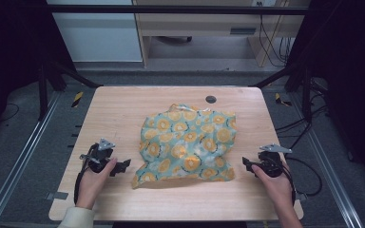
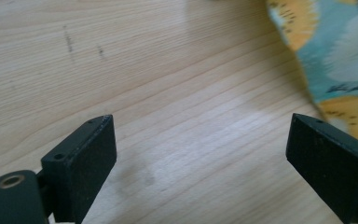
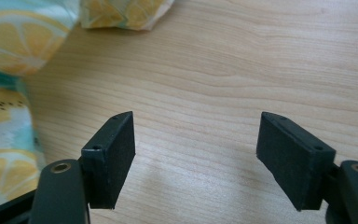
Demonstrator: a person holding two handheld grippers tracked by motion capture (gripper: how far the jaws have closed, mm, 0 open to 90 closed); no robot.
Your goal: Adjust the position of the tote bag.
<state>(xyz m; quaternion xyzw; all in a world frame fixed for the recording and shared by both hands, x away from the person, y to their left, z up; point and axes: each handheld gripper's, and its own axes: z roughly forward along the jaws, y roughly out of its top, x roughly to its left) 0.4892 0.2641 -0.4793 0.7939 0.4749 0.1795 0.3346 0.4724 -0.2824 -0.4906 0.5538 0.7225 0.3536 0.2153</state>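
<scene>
The lemon-print cloth bag [image 1: 186, 145] is flanked by the left claw [image 1: 122, 166] and right claw [image 1: 245, 164] — both spread open, nothing held. An approach is judged underway; next, an edge beside each claw must be pinched.

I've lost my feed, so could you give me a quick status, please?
Left gripper and right gripper open, empty. Citrus-print cloth crumpled between them, untouched. Table otherwise bare.

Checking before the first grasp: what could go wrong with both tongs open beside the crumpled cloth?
1. The crumpled teal cloth with orange-slice print lies bunched, so a pinch may catch several layers.
2. The left tongs and right tongs sit low over the light wooden table and may scrape it.
</scene>
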